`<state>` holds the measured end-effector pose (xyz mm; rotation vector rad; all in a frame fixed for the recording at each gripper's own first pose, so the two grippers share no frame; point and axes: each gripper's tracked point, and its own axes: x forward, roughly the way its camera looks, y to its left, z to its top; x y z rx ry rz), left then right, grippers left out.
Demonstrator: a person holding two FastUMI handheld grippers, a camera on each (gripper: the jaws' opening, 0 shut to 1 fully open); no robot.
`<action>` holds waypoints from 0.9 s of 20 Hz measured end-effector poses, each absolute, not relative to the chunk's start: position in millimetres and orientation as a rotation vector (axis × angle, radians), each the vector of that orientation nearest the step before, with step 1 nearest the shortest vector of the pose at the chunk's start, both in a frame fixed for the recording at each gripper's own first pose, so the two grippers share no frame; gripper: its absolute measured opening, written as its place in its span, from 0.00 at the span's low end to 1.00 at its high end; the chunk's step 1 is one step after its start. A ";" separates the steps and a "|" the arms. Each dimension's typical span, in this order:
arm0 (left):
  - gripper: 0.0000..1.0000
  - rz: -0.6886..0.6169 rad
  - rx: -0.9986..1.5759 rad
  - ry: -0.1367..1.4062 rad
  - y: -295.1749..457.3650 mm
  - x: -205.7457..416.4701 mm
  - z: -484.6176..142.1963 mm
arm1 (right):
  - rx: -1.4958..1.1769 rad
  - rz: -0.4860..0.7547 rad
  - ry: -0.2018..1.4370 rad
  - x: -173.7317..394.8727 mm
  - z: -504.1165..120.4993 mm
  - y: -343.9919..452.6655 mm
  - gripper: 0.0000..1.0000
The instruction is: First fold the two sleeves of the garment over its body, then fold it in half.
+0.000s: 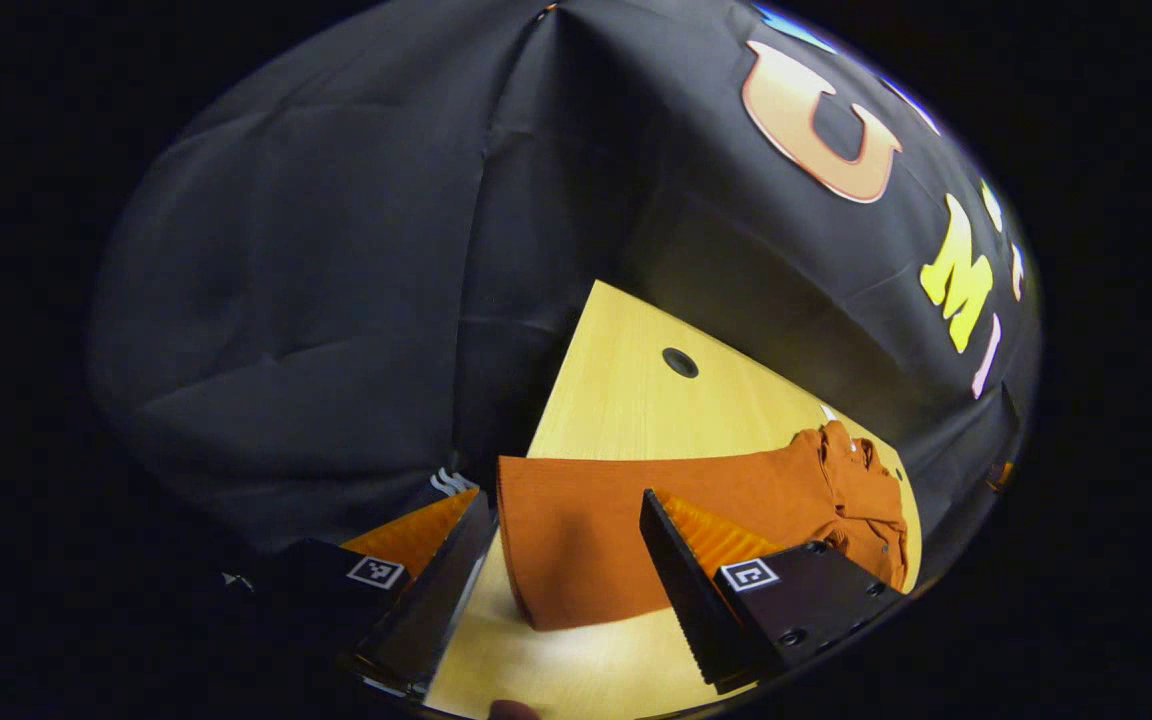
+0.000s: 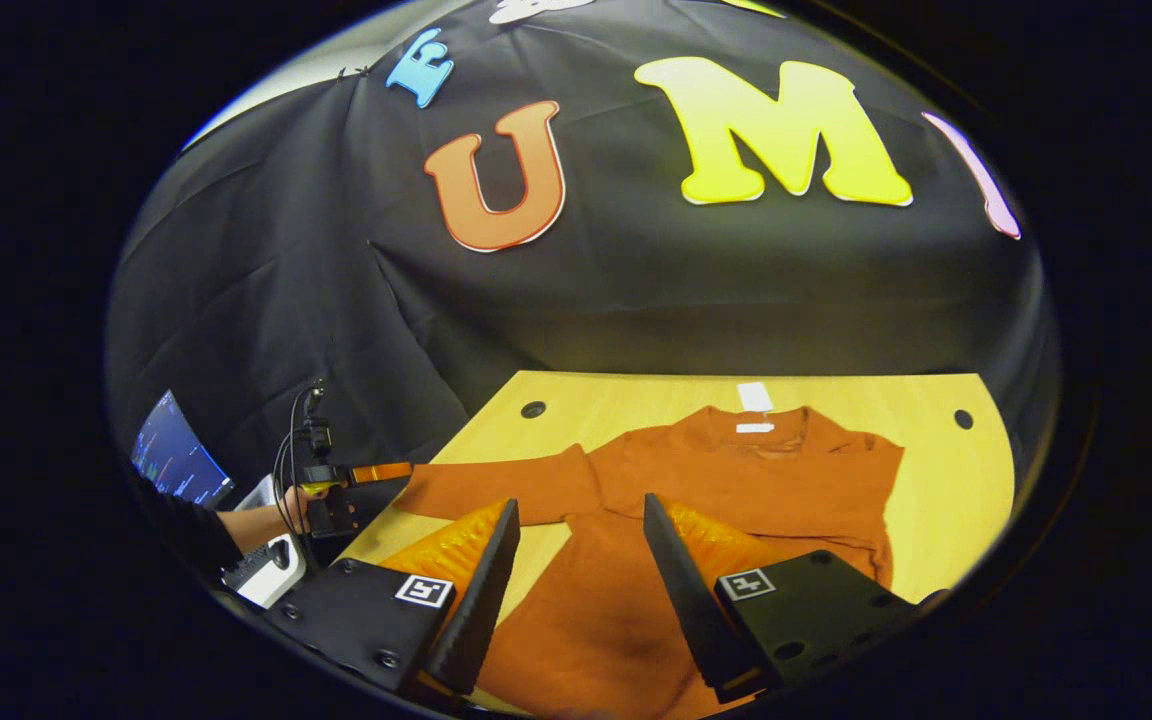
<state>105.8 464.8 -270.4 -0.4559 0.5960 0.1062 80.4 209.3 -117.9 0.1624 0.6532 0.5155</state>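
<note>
- Garment (image 2: pixel 736 480): orange, long-sleeved, lying flat on the wooden bench (image 2: pixel 946 480); one sleeve (image 2: pixel 496 490) stretched sideways.
- Left hand-held gripper (image 1: pixel 566 560): released, fingers spread around the sleeve end.
- Right hand-held gripper (image 2: pixel 581 570): released, above the garment's lower body.

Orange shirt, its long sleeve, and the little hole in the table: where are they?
orange shirt (image 2: pixel 736 470), right gripper view, on its chest below the collar.
long sleeve (image 1: pixel 586 520), left gripper view, near its cuff end.
hole (image 1: pixel 680 362), left gripper view, on the dark opening in the table.
</note>
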 end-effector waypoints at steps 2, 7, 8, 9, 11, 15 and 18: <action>0.99 0.085 -0.514 0.641 469.9 113.8 -295.2 | 0.175 0.470 0.674 72.2 -120.0 196.2 0.81; 0.79 0.112 -0.493 0.710 461.0 120.6 -309.0 | 0.221 0.392 0.706 73.0 -131.1 172.6 0.81; 0.61 0.136 -0.420 0.728 470.0 115.6 -304.4 | 0.230 0.385 0.699 75.2 -128.5 170.9 0.81; 0.59 0.154 -0.376 0.736 473.8 114.8 -303.1 | 0.226 0.384 0.696 73.2 -128.1 168.7 0.81; 0.22 0.191 -0.372 0.697 478.9 122.6 -293.6 | 0.197 0.404 0.690 68.0 -128.8 170.5 0.81; 0.03 0.082 -0.474 0.639 427.5 128.1 -246.9 | 0.195 0.422 0.658 59.5 -119.2 162.5 0.81; 0.03 0.005 -0.447 0.567 367.3 148.0 -167.4 | 0.258 0.416 0.619 55.3 -108.2 134.1 0.81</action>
